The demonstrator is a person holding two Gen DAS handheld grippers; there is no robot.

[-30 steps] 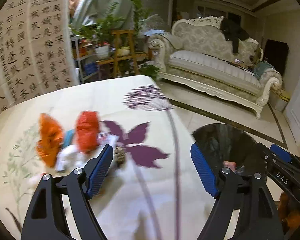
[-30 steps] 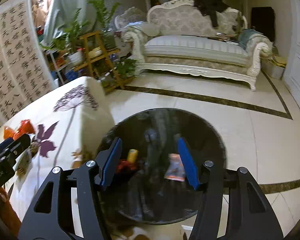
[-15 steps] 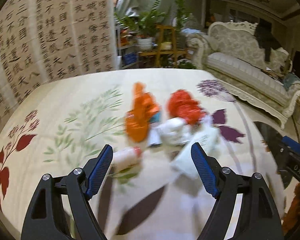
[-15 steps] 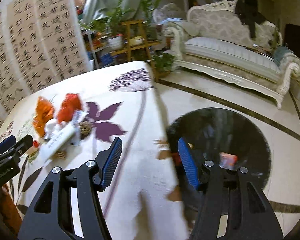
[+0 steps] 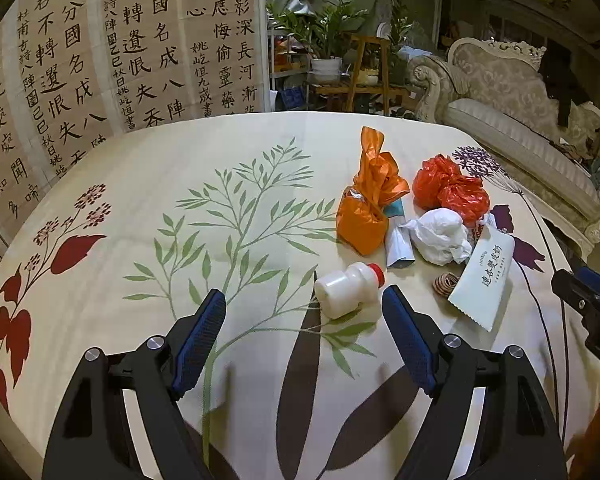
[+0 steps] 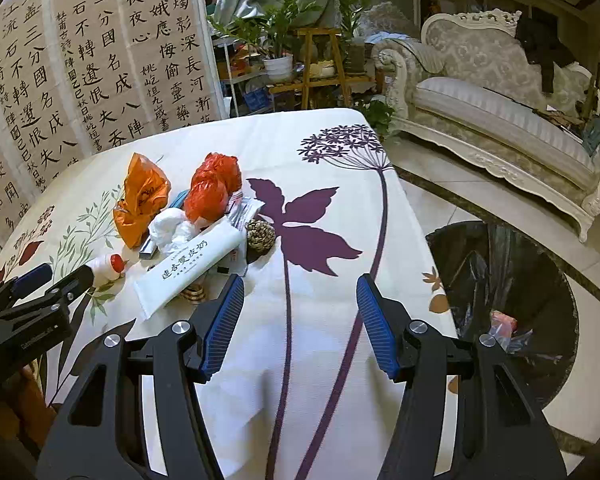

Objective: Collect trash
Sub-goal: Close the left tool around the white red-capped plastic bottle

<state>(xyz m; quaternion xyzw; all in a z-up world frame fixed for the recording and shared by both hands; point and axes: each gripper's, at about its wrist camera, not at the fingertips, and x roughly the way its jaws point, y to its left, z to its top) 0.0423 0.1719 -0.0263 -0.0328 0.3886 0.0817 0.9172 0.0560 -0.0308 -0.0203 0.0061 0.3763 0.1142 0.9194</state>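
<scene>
The left gripper [image 5: 302, 326] has its 2 blue-padded jaws well apart with nothing between them, hanging over the flowered tablecloth [image 5: 148, 184]. The right gripper [image 6: 300, 320] is likewise spread and empty, above the purple leaf print.

Just ahead of the left jaws lies a small white plastic bottle [image 5: 346, 288] with a red cap, on its side. It looks light, stiff and smooth, likely to roll, so a grip across the body's middle seems best.

Beyond it sits the rest of the litter in 1 cluster: an orange plastic bag [image 5: 368, 200], a red plastic bag [image 5: 450, 188] and crumpled white paper [image 5: 440, 234], all soft and light enough to pinch at any bunched fold. The flat white sachet [image 6: 188, 266] is thin, probably easier taken by an edge. The pine cone [image 6: 261, 235] looks brittle.

A black-lined bin [image 6: 512, 300] stands on the floor beside the table's right edge.
</scene>
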